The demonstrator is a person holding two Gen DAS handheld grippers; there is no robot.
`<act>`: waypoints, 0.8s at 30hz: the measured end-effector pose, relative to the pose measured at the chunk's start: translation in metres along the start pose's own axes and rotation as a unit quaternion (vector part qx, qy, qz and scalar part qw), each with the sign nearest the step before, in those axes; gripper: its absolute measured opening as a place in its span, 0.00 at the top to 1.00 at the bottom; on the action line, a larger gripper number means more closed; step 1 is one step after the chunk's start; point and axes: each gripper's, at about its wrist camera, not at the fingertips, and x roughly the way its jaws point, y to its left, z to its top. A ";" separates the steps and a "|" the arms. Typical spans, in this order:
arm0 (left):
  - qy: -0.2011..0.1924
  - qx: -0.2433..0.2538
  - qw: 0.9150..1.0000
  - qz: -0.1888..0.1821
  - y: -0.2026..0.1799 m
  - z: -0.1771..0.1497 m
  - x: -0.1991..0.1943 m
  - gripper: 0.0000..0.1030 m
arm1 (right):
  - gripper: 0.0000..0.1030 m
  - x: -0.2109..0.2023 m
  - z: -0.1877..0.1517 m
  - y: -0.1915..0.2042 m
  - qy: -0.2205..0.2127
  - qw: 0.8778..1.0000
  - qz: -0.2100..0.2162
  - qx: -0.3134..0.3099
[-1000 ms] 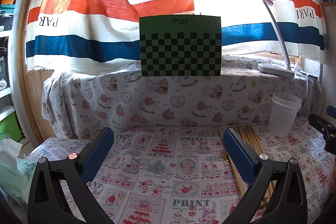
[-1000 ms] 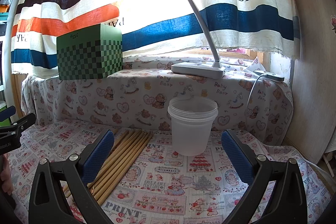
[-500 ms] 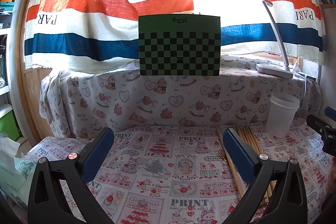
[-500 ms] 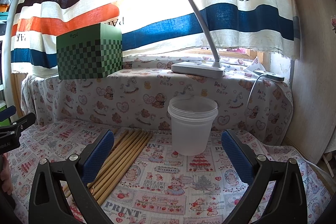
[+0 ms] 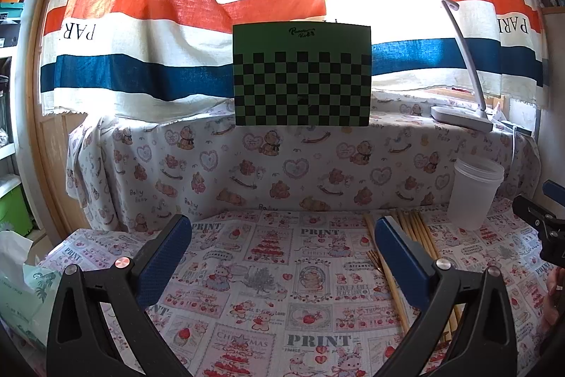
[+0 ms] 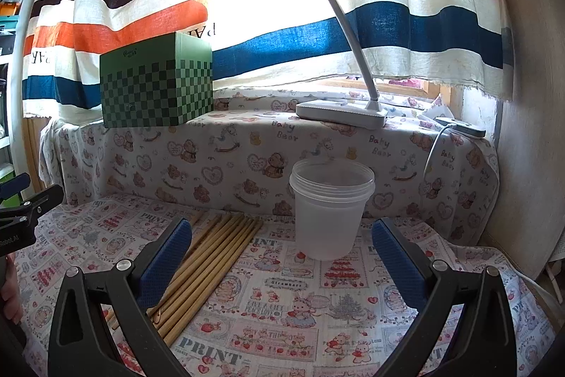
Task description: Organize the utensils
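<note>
Striped curtain [image 6: 388,34] hangs behind your cartoon-print tablecloth [image 6: 289,302], with a green checkered box [image 6: 155,83] and white desk lamp [image 6: 339,110] on the covered ledge. Your translucent plastic cup [image 6: 330,211] stands upright on the cloth; nothing shows inside it. Just to its left lies the bundle of bamboo chopsticks [image 6: 208,257], flat and apart from the cup. Your left gripper [image 5: 282,257] and right gripper [image 6: 280,257] both hover with jaws spread wide, holding nothing.
</note>
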 end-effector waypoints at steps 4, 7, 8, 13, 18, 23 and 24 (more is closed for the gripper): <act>0.001 0.000 1.000 -0.001 0.000 0.001 0.000 0.00 | 0.00 -0.004 0.000 -0.001 -0.007 1.000 -0.010 0.005; 0.000 -0.001 1.000 -0.001 0.001 0.001 0.000 0.00 | 0.00 -0.003 0.000 -0.002 -0.001 1.000 -0.014 0.008; 0.000 0.000 1.000 -0.001 0.001 0.001 0.000 0.00 | 0.00 -0.002 0.000 -0.003 0.001 1.000 -0.015 0.009; 0.000 0.000 1.000 -0.001 0.001 0.001 0.000 0.00 | 0.00 -0.003 0.000 -0.004 0.003 1.000 -0.021 0.012; 0.000 -0.001 1.000 0.001 0.002 0.001 0.000 0.00 | 0.00 -0.004 0.000 -0.004 0.001 1.000 -0.020 0.014; 0.000 -0.001 1.000 0.000 0.002 0.001 0.000 0.00 | 0.00 -0.005 0.000 -0.003 -0.003 1.000 -0.010 0.010; 0.000 0.000 1.000 0.001 0.002 0.001 0.000 0.00 | 0.00 -0.006 0.000 -0.002 -0.004 1.000 -0.009 0.009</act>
